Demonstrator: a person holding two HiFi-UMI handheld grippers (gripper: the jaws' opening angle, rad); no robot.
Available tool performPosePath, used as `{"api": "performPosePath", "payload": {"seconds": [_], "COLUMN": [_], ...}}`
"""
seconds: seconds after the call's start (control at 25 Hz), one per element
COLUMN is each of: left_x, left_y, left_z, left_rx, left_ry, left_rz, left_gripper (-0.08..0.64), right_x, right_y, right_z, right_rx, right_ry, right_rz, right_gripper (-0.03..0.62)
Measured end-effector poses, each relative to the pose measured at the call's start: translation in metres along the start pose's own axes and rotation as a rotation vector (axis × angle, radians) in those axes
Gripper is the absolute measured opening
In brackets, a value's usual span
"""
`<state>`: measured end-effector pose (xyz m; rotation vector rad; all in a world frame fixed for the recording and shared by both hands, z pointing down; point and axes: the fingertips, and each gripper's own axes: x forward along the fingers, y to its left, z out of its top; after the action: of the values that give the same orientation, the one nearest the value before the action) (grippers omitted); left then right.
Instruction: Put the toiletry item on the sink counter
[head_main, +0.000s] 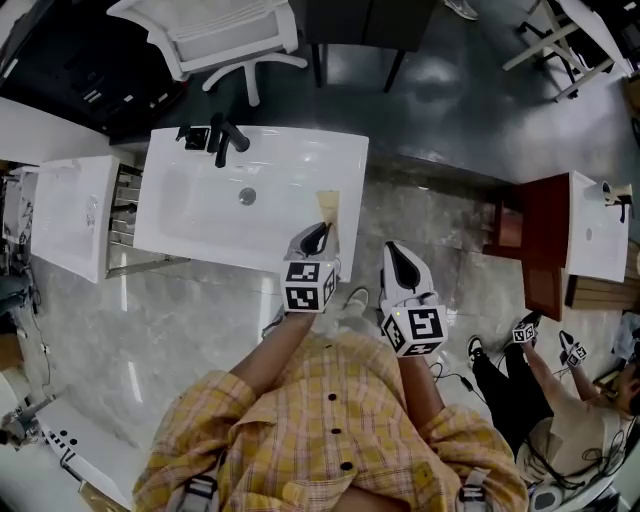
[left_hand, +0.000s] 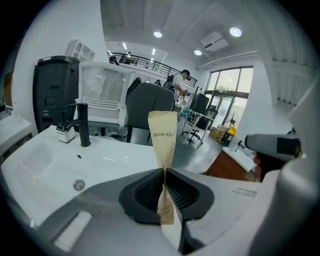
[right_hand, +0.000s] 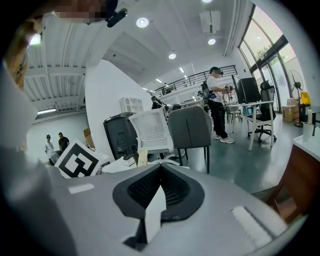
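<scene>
Left gripper (head_main: 318, 234) clamped on beige sachet (left_hand: 164, 137), frame centre; right gripper (head_main: 400, 258) jaws together, empty. Lower your sachet onto the flat sink counter (head_main: 345, 170) rim, clear of basin (head_main: 215, 205), then release

Tan paper sachet (left_hand: 163, 135) partly hidden in the left gripper (left_hand: 164, 172).
Its middle vanishes between the pressed-together black ribbed pads (left_hand: 145, 192). The small print near its foot is too blurred to read, and its upper lettering runs off the sachet's side. In the head view the gripper covers its lower end. A seated person (head_main: 510, 395) is cut off at the bottom right corner, and a white office chair (head_main: 225, 35) at the top.
</scene>
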<state>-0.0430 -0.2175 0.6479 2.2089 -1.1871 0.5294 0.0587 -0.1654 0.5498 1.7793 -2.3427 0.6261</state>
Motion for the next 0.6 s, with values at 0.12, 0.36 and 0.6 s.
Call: {"api": "performPosePath", "payload": {"seconds": [0.12, 0.36, 0.6], "left_x": [0.014, 0.038, 0.055], "left_y": [0.001, 0.004, 0.004], "left_z": [-0.006, -0.019, -0.030], "left_rx": [0.014, 0.018, 0.032], "left_ry": [0.032, 0.080, 0.121], "left_rz": [-0.002, -0.009, -0.012], "left_gripper": [0.026, 0.026, 0.026], "right_x": [0.002, 0.005, 0.001], "right_y": [-0.003, -0.008, -0.009], "right_z": [-0.004, -0.011, -0.013], "right_rx": [0.004, 0.016, 0.022], "right_ry": [0.008, 0.021, 0.026], "right_rz": [-0.009, -0.030, -0.043], "right_gripper": [0.000, -0.001, 0.000]}}
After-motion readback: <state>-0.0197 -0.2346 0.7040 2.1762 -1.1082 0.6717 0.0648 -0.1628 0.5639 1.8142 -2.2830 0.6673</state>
